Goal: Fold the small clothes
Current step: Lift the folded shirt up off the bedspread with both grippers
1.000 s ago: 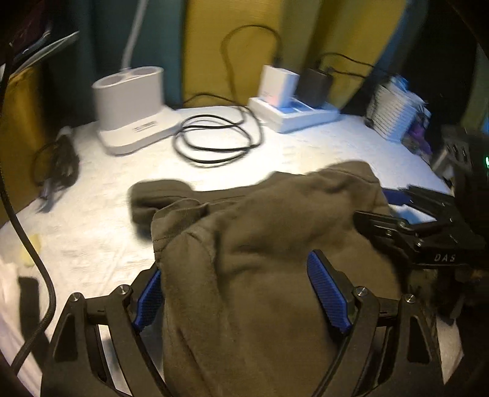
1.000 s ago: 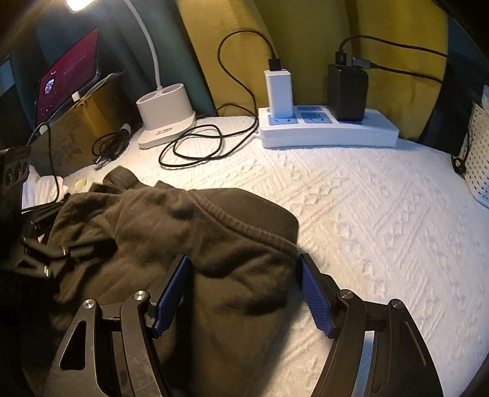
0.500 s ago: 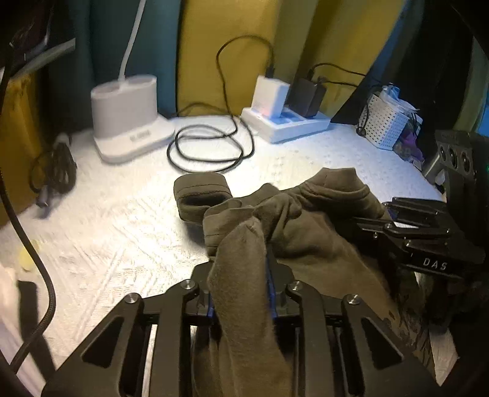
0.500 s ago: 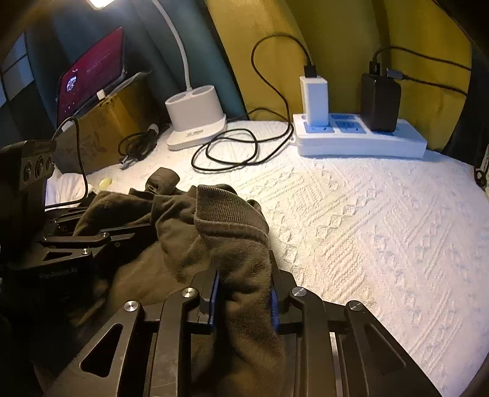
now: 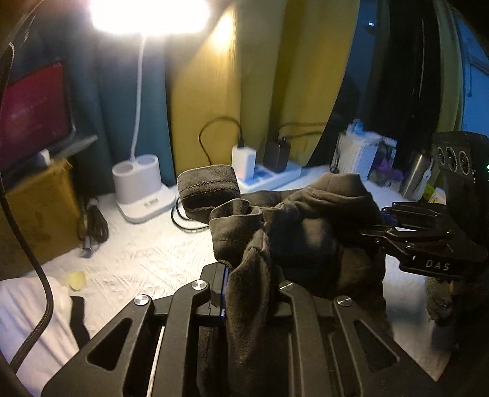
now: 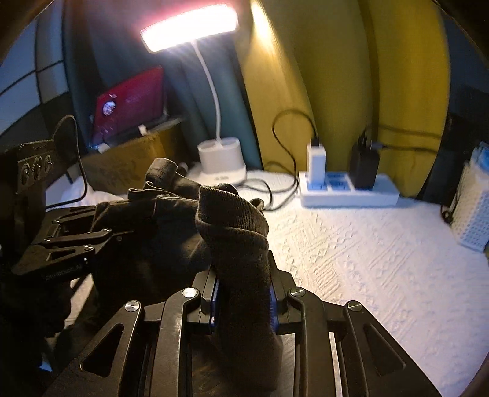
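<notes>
Both grippers hold the same dark olive garment (image 5: 308, 232), which hangs bunched between them above the white textured bedspread (image 6: 351, 259). The left gripper (image 5: 249, 293) has its jaws narrowed onto a gathered fold of the cloth; the log puts them as closing at this moment, and the fabric fills the gap between the blue pads. The right gripper (image 6: 244, 293) is clamped just as tightly on a ribbed hem of the garment (image 6: 232, 210), the cloth rising in a peak in front of its fingers.

Readable writing is scarce. In the left wrist view the side of the right gripper (image 5: 424, 244) carries the white letters "DAS" — the rest of the word is out of sight. In the right wrist view the left gripper (image 6: 61, 244) bears a line of small print too blurred to read. The base of the white desk lamp (image 5: 139, 189) has a short dark label, also illegible. The lamp's head (image 6: 189, 27) is lit and glaring.

Behind the garment sit a white power strip (image 6: 348, 192) with a white charger (image 6: 316, 165) and a black charger (image 6: 365, 168) plugged in, a looped black cable (image 6: 284, 171), a red-lit screen (image 6: 131, 100) on a yellowish box, and a white lattice basket (image 6: 472, 207) at the right edge.
</notes>
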A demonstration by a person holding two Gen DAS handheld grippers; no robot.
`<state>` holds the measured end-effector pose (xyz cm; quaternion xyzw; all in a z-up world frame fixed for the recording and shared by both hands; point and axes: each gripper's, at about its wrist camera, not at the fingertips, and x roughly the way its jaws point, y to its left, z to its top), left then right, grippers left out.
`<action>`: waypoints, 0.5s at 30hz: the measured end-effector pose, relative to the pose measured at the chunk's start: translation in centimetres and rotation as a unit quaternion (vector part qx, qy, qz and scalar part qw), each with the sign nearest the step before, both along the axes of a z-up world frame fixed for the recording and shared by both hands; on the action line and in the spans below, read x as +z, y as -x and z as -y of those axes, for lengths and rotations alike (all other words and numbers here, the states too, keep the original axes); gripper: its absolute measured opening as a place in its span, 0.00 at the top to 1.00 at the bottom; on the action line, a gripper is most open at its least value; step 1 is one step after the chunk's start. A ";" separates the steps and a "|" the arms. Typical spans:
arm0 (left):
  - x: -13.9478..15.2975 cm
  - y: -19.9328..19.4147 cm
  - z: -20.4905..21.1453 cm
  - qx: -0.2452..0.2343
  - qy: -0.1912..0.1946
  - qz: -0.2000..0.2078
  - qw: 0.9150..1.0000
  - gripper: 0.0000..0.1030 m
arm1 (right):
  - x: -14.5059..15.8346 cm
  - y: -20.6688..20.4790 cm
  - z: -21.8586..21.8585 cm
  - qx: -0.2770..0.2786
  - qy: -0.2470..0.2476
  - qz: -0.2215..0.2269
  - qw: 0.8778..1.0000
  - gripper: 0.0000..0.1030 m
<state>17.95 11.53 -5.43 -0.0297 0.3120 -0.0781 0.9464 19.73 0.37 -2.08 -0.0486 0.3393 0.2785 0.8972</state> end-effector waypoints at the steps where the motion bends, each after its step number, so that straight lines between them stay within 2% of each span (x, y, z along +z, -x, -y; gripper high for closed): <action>1: 0.5 0.4 0.1 0.002 0.000 0.007 1.000 0.88 | 0.4 0.4 0.0 0.001 -0.002 0.006 1.000 0.76; 8: 5.0 4.2 1.8 -0.010 -0.017 0.069 0.997 0.88 | 4.9 4.5 1.1 0.003 -0.021 0.061 0.998 0.77; 15: 8.4 7.0 3.1 -0.014 -0.014 0.116 0.993 0.88 | 8.5 8.0 2.4 -0.002 -0.029 0.110 0.994 0.77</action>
